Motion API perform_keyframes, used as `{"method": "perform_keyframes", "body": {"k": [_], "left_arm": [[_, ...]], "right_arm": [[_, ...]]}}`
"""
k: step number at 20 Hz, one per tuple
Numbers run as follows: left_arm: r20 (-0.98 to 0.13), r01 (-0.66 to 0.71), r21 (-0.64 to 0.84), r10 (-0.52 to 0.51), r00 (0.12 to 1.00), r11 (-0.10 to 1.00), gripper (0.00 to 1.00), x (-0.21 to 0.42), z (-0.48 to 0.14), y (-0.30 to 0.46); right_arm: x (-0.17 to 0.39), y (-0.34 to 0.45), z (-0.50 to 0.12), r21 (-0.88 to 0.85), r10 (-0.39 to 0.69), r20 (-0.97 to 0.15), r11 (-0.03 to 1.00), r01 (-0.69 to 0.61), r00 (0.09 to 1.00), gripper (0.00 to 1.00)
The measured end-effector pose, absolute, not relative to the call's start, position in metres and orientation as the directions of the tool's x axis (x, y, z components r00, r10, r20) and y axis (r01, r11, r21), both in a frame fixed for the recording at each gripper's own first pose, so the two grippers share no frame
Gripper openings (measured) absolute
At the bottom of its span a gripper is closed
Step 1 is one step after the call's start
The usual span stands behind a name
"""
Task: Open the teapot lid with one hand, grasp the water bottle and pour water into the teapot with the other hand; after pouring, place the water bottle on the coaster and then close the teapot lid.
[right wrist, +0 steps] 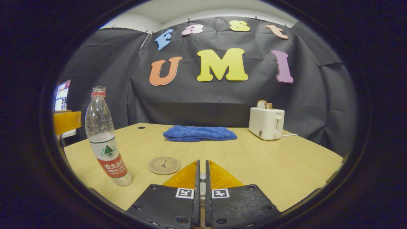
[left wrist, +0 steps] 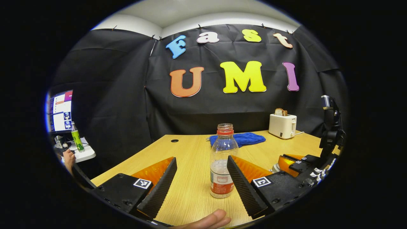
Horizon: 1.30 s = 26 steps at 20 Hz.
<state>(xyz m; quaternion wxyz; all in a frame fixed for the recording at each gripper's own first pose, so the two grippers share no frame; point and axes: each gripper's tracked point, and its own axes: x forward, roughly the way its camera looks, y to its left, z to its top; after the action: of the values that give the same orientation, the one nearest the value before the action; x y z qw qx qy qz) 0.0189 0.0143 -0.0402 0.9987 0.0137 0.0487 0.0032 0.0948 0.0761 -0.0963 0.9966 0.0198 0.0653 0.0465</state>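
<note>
A clear water bottle (left wrist: 223,152) with a red label and no cap stands upright on the wooden table (left wrist: 190,149). My left gripper (left wrist: 201,159) is open around it; the bottle is close against the right-hand finger (left wrist: 243,184) and well off the left-hand one. In the right gripper view the same bottle (right wrist: 105,140) stands at the left, with a round cork coaster (right wrist: 164,165) on the table just left of my right gripper (right wrist: 202,163), which is shut on nothing. The right gripper (left wrist: 291,162) also shows low over the table at the right of the left gripper view.
A folded blue cloth (right wrist: 199,133) lies at the table's back, with a white toaster (right wrist: 266,122) holding bread to its right. A person's fingertip (left wrist: 210,220) shows at the table's near edge. A side desk with a monitor (left wrist: 60,111) and a green bottle (left wrist: 77,138) stands far left.
</note>
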Motion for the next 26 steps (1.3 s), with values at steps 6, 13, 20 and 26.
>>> {"method": "perform_keyframes", "body": {"k": [6,13,20,26], "left_arm": [[-0.113,0.039,0.004,-0.038,0.993,0.999,0.99,0.021,-0.047,0.004],[-0.128,0.07,-0.02,-0.072,0.989,0.997,0.99,0.029,-0.062,0.0],[-0.13,0.149,0.0,-0.147,0.98,0.989,0.99,0.033,-0.076,-0.021],[-0.132,0.16,-0.004,-0.159,0.978,0.987,0.99,0.043,-0.091,-0.037]], "right_arm": [[0.088,0.076,-0.089,0.008,0.097,-0.13,0.995,-0.097,0.987,0.0],[0.07,0.081,-0.044,0.011,0.14,-0.03,0.99,-0.14,0.99,0.0],[0.04,0.053,-0.015,-0.095,0.095,0.086,0.992,-0.087,0.992,0.0],[0.019,0.043,-0.017,-0.078,0.12,0.101,0.991,-0.112,0.988,0.0]]}}
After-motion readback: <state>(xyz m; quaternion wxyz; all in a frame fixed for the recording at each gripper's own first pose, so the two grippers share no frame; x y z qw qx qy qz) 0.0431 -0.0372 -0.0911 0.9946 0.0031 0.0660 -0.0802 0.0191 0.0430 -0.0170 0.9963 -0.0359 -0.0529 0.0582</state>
